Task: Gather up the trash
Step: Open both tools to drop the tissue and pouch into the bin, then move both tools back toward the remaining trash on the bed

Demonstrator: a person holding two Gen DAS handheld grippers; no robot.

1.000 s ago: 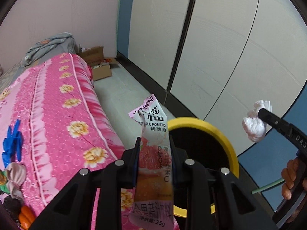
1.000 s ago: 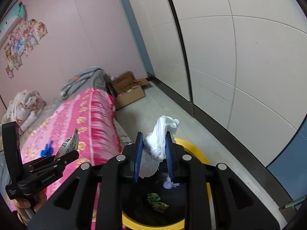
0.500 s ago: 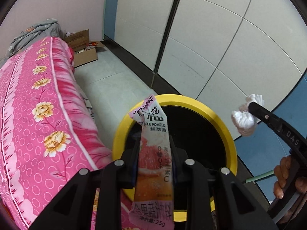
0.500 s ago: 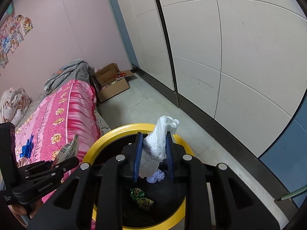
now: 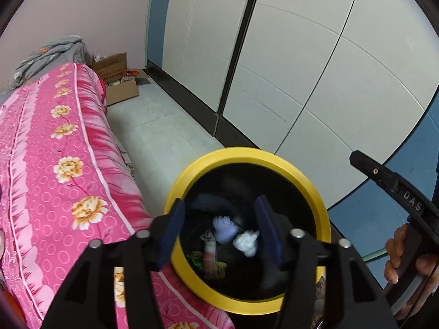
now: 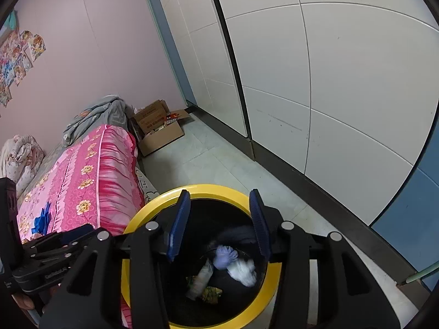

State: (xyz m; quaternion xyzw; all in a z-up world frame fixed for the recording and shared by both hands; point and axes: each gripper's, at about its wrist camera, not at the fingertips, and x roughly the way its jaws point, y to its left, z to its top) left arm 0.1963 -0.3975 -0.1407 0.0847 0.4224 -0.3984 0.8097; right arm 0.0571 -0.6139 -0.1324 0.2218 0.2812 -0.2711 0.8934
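Note:
A black trash bin with a yellow rim (image 5: 247,155) (image 6: 208,187) stands on the floor right below both grippers. My left gripper (image 5: 219,211) hangs over its mouth, jaws opening, nothing between them. My right gripper (image 6: 219,200) is also over the bin, jaws opening and empty. At the bottom of the bin lie the pink-orange snack wrapper (image 5: 210,249) (image 6: 201,277), the white tissue wad (image 5: 247,242) (image 6: 242,270), a lilac wad (image 5: 225,226) (image 6: 225,255) and a green wrapper (image 5: 196,257). A hand (image 5: 395,257) holds the right gripper's handle.
A bed with a pink flowered cover (image 5: 68,164) (image 6: 90,170) presses against the bin's left side. An open cardboard box (image 5: 120,82) (image 6: 159,131) sits on the pale floor behind. White wardrobe doors (image 5: 301,68) line the right side. A grey blanket (image 6: 96,115) lies on the bed's far end.
Both grippers sank toward the bin and opened. The snack wrapper left the left gripper and the white tissue left the right one; both now lie inside the bin.

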